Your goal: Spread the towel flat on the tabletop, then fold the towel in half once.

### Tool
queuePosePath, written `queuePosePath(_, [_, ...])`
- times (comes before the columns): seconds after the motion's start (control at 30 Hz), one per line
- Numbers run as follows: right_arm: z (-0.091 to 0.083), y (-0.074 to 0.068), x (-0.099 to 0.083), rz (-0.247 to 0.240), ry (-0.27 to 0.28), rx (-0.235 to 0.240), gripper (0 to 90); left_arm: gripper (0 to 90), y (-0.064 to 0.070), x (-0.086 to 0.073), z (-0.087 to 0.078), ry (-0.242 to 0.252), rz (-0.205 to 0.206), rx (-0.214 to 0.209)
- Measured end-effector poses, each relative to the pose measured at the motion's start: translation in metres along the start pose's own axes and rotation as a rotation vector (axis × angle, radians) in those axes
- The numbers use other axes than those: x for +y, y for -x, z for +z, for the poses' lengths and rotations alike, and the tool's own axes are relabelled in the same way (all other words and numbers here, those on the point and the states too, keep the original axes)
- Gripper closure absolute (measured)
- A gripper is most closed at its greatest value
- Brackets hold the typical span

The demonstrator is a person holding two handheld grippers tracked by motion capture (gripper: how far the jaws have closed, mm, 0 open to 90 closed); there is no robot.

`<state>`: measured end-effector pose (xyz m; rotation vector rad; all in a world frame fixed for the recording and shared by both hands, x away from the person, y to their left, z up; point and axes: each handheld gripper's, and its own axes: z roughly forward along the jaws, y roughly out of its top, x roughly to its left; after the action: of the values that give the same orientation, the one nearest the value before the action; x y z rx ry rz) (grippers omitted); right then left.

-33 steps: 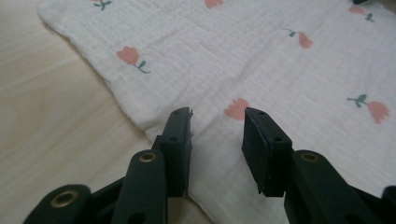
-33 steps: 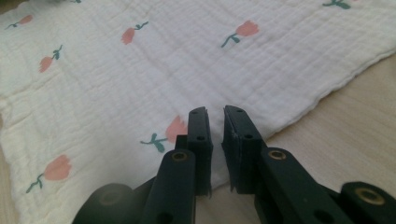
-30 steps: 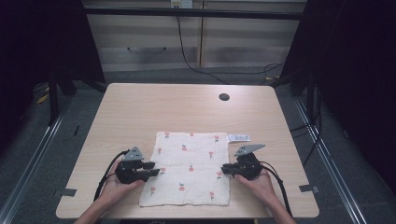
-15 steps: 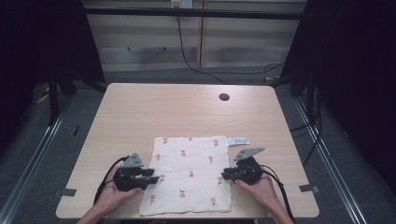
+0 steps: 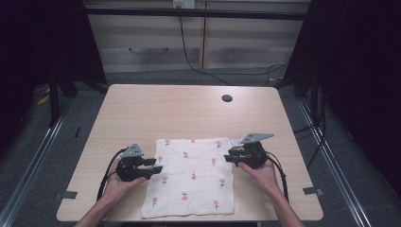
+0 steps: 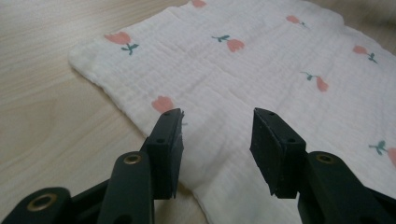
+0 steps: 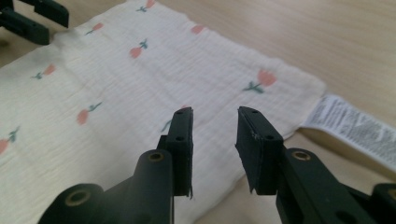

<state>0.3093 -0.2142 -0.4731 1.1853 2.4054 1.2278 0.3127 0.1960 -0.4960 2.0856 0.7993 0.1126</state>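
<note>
Cloth (image 5: 191, 177) lay flat on the desk (image 5: 189, 113), at its near edge. Left claw (image 5: 153, 165) sat at the cloth's left edge, jaws released. Right claw (image 5: 229, 156) sat at the cloth's right edge near the label (image 7: 352, 126), also released, gripping nothing.

The high view looks forward and down over the whole bench (image 5: 189, 113) from the person's side. The left gripper view sits low and close, facing across the flowered cloth (image 6: 261, 65). The right gripper view, equally close, faces back across that cloth (image 7: 116, 79), catching the left tool (image 7: 32, 21) opposite.
</note>
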Motion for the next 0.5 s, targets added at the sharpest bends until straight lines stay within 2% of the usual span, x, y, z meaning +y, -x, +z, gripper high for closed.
queuePosePath(0.03, [0.001,0.004,0.002,0.004,0.006,-0.007,66.1,53.4,0.0,0.001,0.002,-0.005,0.01,0.012])
queuePosePath(0.1, [0.006,0.009,0.002,0.008,0.015,-0.025,64.6,53.2,0.003,0.0,0.005,-0.028,0.023,0.007])
queuePosePath(0.17, [0.011,0.013,0.002,0.014,-0.002,-0.035,63.5,52.9,0.005,-0.001,0.007,-0.044,0.035,0.013])
queuePosePath(0.27, [0.015,0.016,0.005,-0.006,-0.011,-0.053,61.0,52.1,0.005,-0.004,0.008,-0.055,0.036,0.009])
queuePosePath(0.5, [0.026,0.041,0.025,0.03,0.01,-0.068,58.2,53.8,0.001,-0.005,0.008,-0.047,0.036,0.002])
